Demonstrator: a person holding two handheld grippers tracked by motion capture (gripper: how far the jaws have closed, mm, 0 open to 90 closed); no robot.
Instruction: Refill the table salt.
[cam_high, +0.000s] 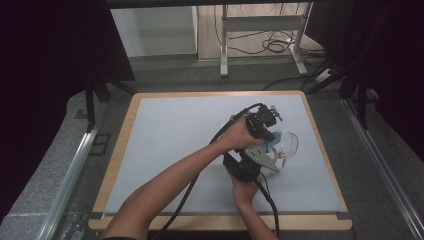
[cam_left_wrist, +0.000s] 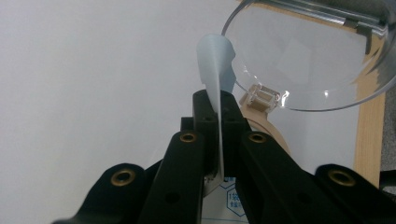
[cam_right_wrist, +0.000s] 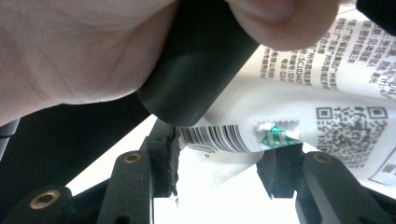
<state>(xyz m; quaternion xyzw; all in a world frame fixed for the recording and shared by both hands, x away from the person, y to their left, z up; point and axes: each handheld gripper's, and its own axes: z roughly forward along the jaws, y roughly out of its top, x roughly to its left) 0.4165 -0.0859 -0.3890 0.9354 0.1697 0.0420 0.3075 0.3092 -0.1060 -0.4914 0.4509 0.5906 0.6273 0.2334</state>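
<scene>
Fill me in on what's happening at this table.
A person works a white printed packet with two handheld grippers over the grey table mat. The left gripper is shut on the packet's thin edge, and the right gripper grips its barcode end. A clear round container sits just beyond.

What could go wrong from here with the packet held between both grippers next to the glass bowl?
1. The left gripper pinches only a thin edge of the packet; a hard pull may slip it free.
2. The right gripper holds the packet's crumpled lower end; pulling apart could tear it suddenly and spill contents onto the table.
3. The clear bowl sits close beyond the left jaws; a jerk could knock it.
</scene>
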